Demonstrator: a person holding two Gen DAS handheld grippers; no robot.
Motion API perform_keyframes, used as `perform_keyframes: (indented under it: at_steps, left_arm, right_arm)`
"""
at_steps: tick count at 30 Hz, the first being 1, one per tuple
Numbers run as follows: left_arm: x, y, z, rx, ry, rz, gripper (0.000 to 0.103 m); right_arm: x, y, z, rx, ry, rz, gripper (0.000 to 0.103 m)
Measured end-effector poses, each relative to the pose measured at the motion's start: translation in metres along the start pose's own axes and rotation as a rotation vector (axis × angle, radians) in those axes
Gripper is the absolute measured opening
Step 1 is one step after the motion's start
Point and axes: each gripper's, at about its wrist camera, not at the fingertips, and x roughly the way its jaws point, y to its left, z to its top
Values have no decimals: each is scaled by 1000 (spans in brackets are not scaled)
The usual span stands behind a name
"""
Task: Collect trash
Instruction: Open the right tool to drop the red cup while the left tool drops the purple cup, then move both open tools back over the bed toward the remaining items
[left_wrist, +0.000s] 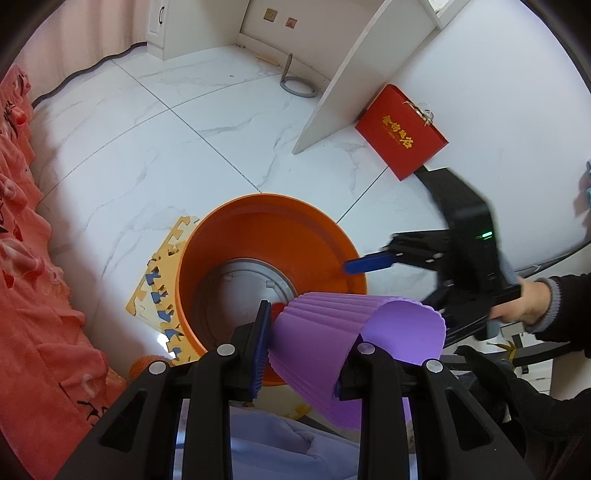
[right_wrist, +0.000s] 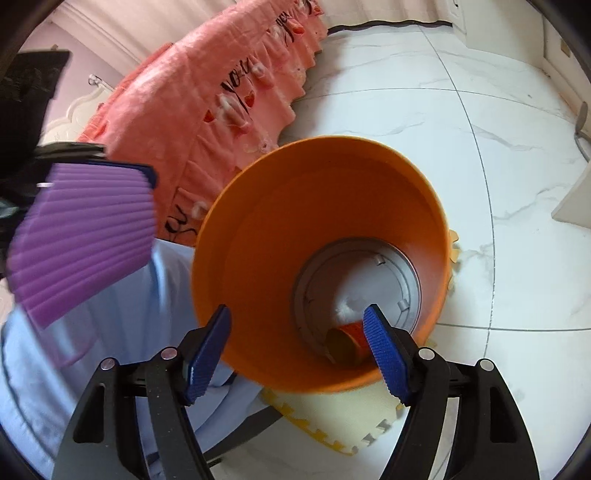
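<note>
Floor: white marble-look tile with dark grout lines, and the orange bin stands on it.
Bedspread: coral-pink ruffled fabric with dark script and small flowers, hanging just beside the bin.
Orange bin: round, smooth plastic, walls tapering down to a grey ringed bottom; its rim sits under both tools.
Foam mat: yellow puzzle-edged tile with blue shapes, partly under the bin.
Red box: flat, gold lettering, leaning against the white wall well beyond the bin.
Purple cup: here's the trash in play, a pleated, soft-looking lilac cup, lying on its side with its open mouth turned to the right, held above the near rim of the bin; from the right wrist view it shows as a ribbed purple fan off to the left of the bin.
Left tool: blue ribbed pads pressed to the cup's two sides, clamped on it.
Right tool: spread wide, nothing between the pads, hovering over the bin's mouth; seen from the left wrist camera, its blue finger pokes over the bin's far-right rim.
Red can: small, red and gold, lying on its side at the bottom of the bin.
</note>
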Motion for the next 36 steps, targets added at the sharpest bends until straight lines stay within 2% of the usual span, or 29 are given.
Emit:
perform_keyframes:
  at_steps: [5,14,19,24,26,31,36]
  left_arm:
    - [12,4,3,9,25,7,29]
    - [32,7,7,28,63,61,29]
    - [40,10,11,21,76,91,43]
    - [41,10,10,16,72,88,49]
    - [40,8,9,23,74,90,55]
    - [32,7,6,15,63,99,55]
    - [7,2,3,28,19,115,55]
  right_arm:
    - [-25,1,-1,12,-52,-5,74]
    - [-16,14,5,12,-50,16,74]
    - [-16,16,7,9,-53,4,74]
    - [-16,14,6,21,-45,3,74]
    - [-16,15,6,20,-43,3,74]
    - [-20,21,9,17,-54,5,74]
    - [-34,37,16,-9,-85,8,74]
